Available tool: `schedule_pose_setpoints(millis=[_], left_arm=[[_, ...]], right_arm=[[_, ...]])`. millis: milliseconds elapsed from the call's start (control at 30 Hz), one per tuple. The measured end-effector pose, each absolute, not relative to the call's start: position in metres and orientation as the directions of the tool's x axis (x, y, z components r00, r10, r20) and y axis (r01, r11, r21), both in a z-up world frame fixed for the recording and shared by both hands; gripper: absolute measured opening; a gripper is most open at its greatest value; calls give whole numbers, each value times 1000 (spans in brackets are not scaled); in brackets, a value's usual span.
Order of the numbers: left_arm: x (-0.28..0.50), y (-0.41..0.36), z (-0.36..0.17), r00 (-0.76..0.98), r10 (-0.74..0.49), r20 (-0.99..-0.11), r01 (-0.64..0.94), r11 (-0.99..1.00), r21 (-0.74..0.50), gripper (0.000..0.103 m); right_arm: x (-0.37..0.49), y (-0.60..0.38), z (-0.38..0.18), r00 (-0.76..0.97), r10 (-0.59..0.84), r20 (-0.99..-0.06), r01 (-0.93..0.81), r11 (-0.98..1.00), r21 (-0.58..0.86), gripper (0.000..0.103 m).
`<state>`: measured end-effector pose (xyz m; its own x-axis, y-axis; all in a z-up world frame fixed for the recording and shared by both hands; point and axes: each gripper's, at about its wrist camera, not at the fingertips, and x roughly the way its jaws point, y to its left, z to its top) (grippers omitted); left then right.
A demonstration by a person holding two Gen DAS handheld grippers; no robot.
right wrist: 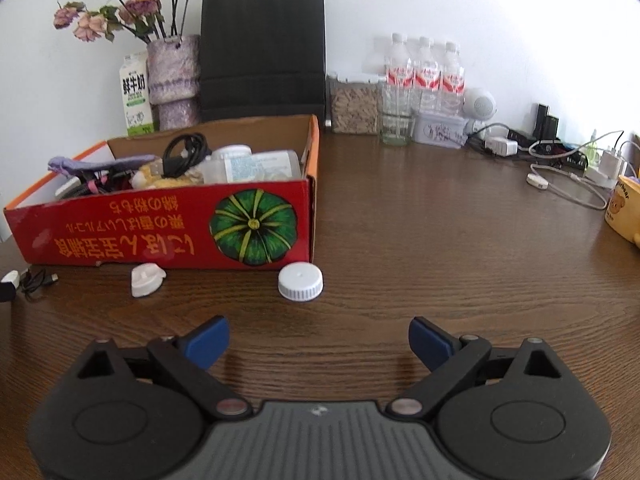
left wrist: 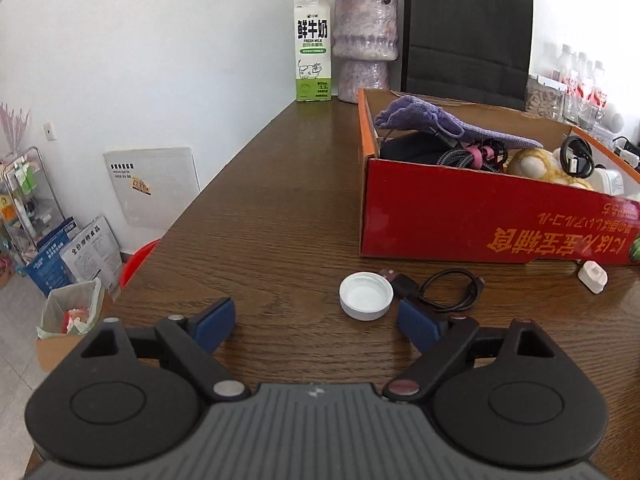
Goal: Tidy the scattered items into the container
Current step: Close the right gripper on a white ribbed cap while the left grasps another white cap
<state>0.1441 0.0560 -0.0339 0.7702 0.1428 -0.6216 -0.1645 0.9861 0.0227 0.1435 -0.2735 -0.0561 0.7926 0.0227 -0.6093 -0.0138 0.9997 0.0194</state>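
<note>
Dark wood desk (right wrist: 400,220), white wall. Red pumpkin box (right wrist: 168,228) part-filled. Loose just in front: upturned cap (left wrist: 366,295), USB cable (left wrist: 448,290), white plug (right wrist: 146,279), ribbed cap (right wrist: 301,282). My left gripper (left wrist: 316,322) & right gripper (right wrist: 318,340) wide open, empty. Risk: caps skid if pinched off-centre.

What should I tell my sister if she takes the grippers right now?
Left gripper: open, empty, low over the table.
Right gripper: open, empty too.
Red box: already holds a purple cloth, cables, and bottles.
Left outside, in front of the box: upturned white cap, black cable, white plug-like piece, ribbed white cap.
Put those four in.
</note>
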Motion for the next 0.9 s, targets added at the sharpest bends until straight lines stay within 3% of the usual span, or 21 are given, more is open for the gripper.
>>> schedule_pose_setpoints(millis=[200, 267, 400, 433, 500, 567, 633, 900], left_arm=[[150, 59, -34, 777, 127, -617, -155, 988, 8, 80], [152, 57, -33, 783, 117, -610, -142, 990, 7, 66], [155, 54, -32, 790, 106, -604, -130, 992, 5, 55], [156, 54, -32, 790, 108, -603, -132, 991, 4, 52], [157, 53, -31, 793, 105, -600, -129, 992, 3, 45], [158, 51, -31, 795, 98, -599, -120, 993, 4, 38], [159, 50, -31, 796, 96, -598, -117, 993, 4, 35], [160, 44, -31, 797, 103, -595, -107, 994, 29, 29]], right_arm=[[158, -273, -60, 777, 13, -629, -5, 1000, 14, 95], [166, -273, -60, 776, 19, -630, -11, 1000, 17, 95], [183, -272, -60, 775, 17, -631, -6, 1000, 21, 96], [186, -271, -60, 776, 20, -630, -7, 1000, 23, 93], [190, -270, -59, 785, 25, -619, -14, 1000, 23, 77], [189, -268, -57, 796, 38, -604, -32, 999, 22, 45], [188, -266, -56, 803, 46, -595, -41, 999, 23, 27], [184, -261, -54, 805, 69, -589, -47, 997, 53, 27]])
